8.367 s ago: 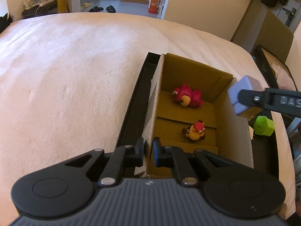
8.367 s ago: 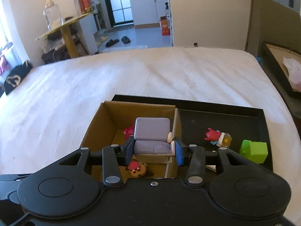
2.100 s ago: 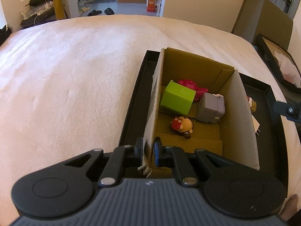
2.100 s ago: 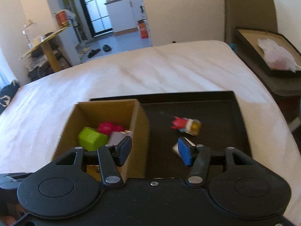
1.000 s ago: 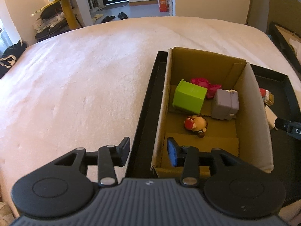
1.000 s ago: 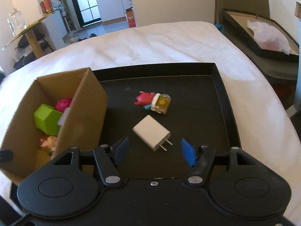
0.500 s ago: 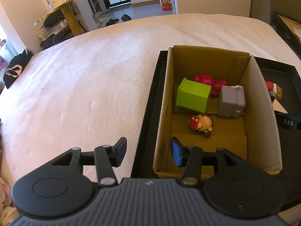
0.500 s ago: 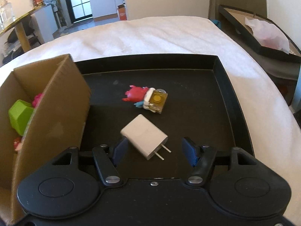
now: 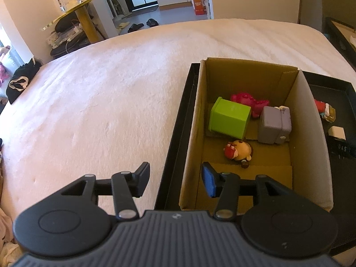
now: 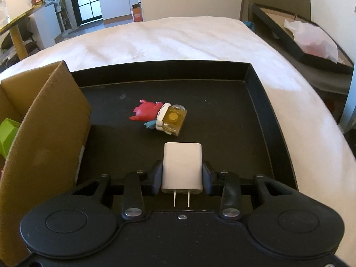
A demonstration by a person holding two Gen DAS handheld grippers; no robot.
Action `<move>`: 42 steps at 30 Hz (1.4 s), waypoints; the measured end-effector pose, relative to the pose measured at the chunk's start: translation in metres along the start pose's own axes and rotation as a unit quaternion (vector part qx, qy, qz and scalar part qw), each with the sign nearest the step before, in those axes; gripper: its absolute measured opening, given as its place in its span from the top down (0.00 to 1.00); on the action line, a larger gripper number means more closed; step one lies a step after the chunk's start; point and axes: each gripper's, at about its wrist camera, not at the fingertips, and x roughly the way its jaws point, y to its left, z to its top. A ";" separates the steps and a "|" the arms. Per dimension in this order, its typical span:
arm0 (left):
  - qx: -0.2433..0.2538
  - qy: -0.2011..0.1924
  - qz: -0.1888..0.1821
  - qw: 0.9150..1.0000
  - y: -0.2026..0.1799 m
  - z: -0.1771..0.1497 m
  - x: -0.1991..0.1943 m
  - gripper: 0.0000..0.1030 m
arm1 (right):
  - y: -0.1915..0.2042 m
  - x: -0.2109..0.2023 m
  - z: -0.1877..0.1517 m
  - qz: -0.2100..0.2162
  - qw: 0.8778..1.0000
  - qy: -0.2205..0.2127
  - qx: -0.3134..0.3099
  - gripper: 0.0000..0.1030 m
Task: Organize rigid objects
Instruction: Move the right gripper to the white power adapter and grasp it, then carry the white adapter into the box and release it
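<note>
Gripping the white charger [image 10: 182,166] with the right gripper [image 10: 182,175]: fingers [image 10: 155,178] having just been closing, now pressing on both flat sides of the plug body, prongs pointing back toward the camera. Charger still sitting low over the floor of the black tray [image 10: 255,111], just this side of the red figurine [image 10: 159,118], which is lying on its side with its yellow base turned toward the lens.

Judging the step in hand: picking up one of the last loose pieces. Next, lifting straight up, carrying left over the near wall of the cardboard box [image 10: 51,120], then letting go inside. Needing enough height to clear that wall's top edge, standing well above the tray floor.

Hovering with the left gripper [image 9: 175,179], fingers apart and holding nothing, straddling the box's left wall [image 9: 191,133] and the tray rim near the front corner; possibly steadying the box, hard telling.

Inside the box: green cube [image 9: 229,118], grey block [image 9: 274,125], pink toy [image 9: 249,100] at the back, small round figurine [image 9: 238,152] in front. Remaining bare room lying along the front strip of the box floor, beside the small figurine.

Watching the tray's raised rim on the right and far sides; resting on the bed [image 9: 100,93], soft footing, so likely shifting under a knock.
</note>
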 end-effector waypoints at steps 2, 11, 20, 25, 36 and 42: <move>-0.002 -0.001 -0.001 1.000 0.001 0.000 -0.001 0.52 | -0.001 -0.003 0.000 0.004 1.000 -0.001 0.006 0.65; -0.007 -0.008 -0.009 1.000 0.004 -0.002 -0.005 0.52 | -0.002 -0.029 0.005 0.020 1.000 -0.014 0.003 0.65; -0.018 -0.016 -0.032 0.999 0.012 -0.003 -0.009 0.52 | 0.010 -0.061 0.017 0.048 0.998 -0.032 -0.022 0.65; -0.026 -0.018 -0.048 0.998 0.016 -0.003 -0.010 0.52 | 0.014 -0.075 0.023 0.055 0.997 -0.038 -0.025 0.65; -0.040 -0.018 -0.084 0.995 0.024 -0.006 -0.010 0.55 | 0.046 -0.101 0.040 0.075 0.994 -0.049 -0.054 0.65; -0.046 -0.019 -0.104 0.993 0.029 -0.007 -0.008 0.56 | 0.065 -0.106 0.047 0.080 0.993 -0.051 -0.073 0.65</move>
